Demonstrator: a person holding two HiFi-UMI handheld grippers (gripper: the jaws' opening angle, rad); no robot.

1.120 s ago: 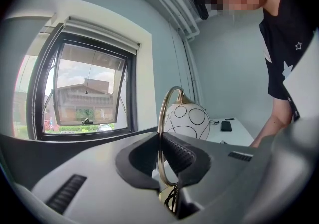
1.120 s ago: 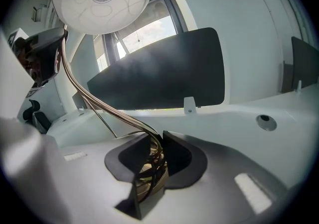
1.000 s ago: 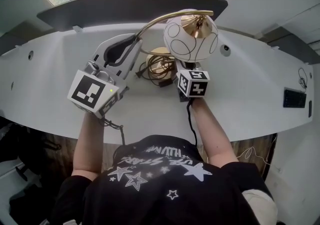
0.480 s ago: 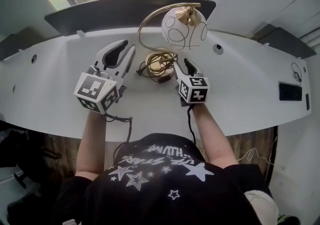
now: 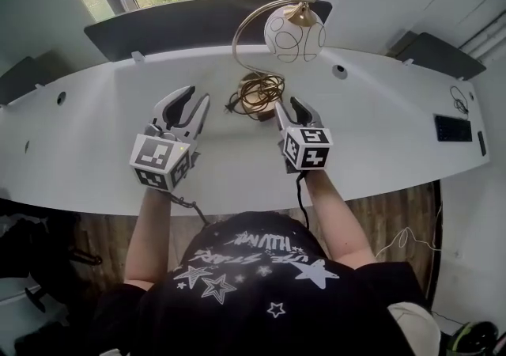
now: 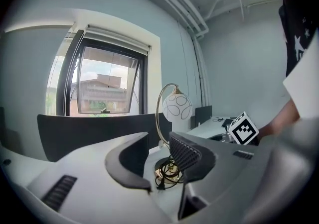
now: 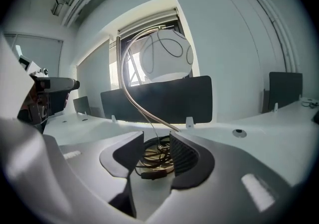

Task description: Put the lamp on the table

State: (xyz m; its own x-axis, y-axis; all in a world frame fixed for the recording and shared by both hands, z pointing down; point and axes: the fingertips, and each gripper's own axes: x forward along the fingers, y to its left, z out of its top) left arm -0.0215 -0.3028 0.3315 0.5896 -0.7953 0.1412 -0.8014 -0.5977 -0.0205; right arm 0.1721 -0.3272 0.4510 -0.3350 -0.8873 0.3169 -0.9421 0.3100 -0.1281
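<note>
The lamp stands upright on the white table [image 5: 379,141], with a round brass base [image 5: 254,87] wrapped in coiled black cord, a curved brass arm and a white globe shade [image 5: 294,34]. My left gripper [image 5: 192,101] is open and empty, a little left of the base and nearer me. My right gripper [image 5: 291,107] is also open and empty, just short of the base on its right. In the left gripper view the shade [image 6: 177,107] and base [image 6: 168,170] show beyond the spread jaws [image 6: 157,148]. In the right gripper view the base [image 7: 157,156] lies past the jaws [image 7: 157,141], untouched.
A dark panel [image 5: 198,22] runs along the table's far edge below the window. Cable holes [image 5: 340,71] dot the tabletop. A black device [image 5: 451,129] lies at the far right, and another dark panel [image 5: 431,54] stands behind it.
Both grippers have drawn back from the lamp toward me. The lamp, earlier right at the grippers, now stands alone farther away. The right jaws have spread.
</note>
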